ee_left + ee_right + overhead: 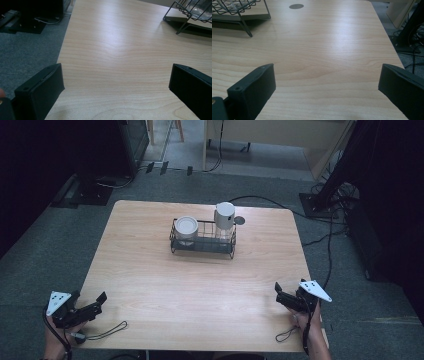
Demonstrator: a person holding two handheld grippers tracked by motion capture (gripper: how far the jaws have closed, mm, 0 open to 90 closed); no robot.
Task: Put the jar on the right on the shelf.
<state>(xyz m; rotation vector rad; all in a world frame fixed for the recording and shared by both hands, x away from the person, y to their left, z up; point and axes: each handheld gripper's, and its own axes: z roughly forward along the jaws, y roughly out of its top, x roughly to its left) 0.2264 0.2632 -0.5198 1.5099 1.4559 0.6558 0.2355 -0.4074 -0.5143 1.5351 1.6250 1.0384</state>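
Nearest, both forearms are cut off by the bottom edge of the high view, so only the hands and wrists show. Left gripper (pixel 101 302) sits at the near left corner of the table (pixel 200 290), half over the table edge, grey plate on top, cable looping onto the wood beside it. Right gripper (pixel 278 290) sits at the near right edge, grey plate on top, cable loop just near of it. In the left gripper view the left gripper (pixel 116 80) has its jaws spread wide with bare wood between them, holding nothing; the right jaw is cut off by the frame. In the right gripper view the right gripper (pixel 325 80) is also spread wide and empty, touching nothing visible.

Middle of the table is open wood, plenty of room between grippers and rack.

Far centre: black wire rack (pixel 202 245), well apart from both grippers and clear of all table edges. Inside it, a clear jar with white lid (pixel 186 227) at the left end and a taller white-topped container (pixel 224 219) at the right end; contents hard to make out. Small dark round disc (pixel 239 220) lies on the table just right of and beyond the rack, partly hidden behind the tall container.
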